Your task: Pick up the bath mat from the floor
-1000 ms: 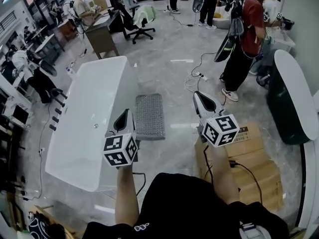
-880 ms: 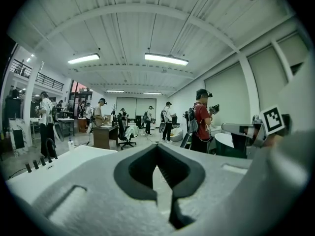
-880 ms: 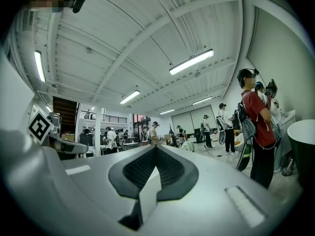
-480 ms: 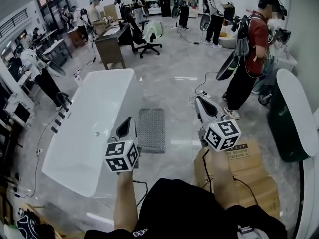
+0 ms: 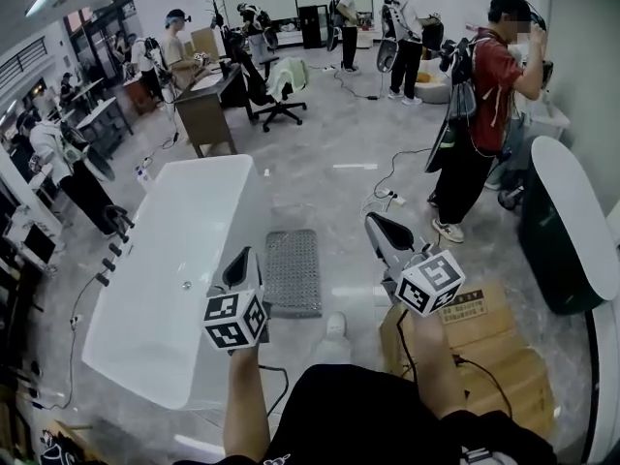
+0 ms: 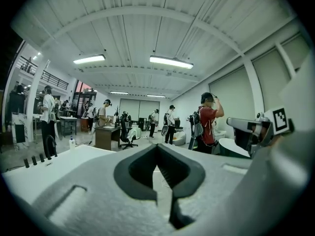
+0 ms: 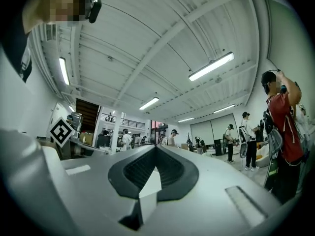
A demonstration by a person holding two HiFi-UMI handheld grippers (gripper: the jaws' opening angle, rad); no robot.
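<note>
— Grippers?
— My left gripper (image 5: 240, 258) and right gripper (image 5: 374, 225) are both closed, empty — up in the air.
— Mat?
— Mat (image 5: 294, 271) lies flat on the grey floor (image 5: 329, 177) beside the white tub (image 5: 174, 260) — people around.

From my remote seat, a black top (image 5: 387, 410) filled the six o'clock edge of the head view, with a small white logo (image 5: 275, 443) near seven o'clock. The left gripper (image 5: 240, 258) and right gripper (image 5: 374, 224) had pale grey shells, with dark ribbed pads (image 7: 147, 168) lining the jaws. Each carried a cube (image 5: 234, 320) faced with black-and-white square markers. A thin black cable (image 5: 403, 337) trailed from the right one toward six o'clock. One white shoe (image 5: 334, 324) showed at centre.
</note>
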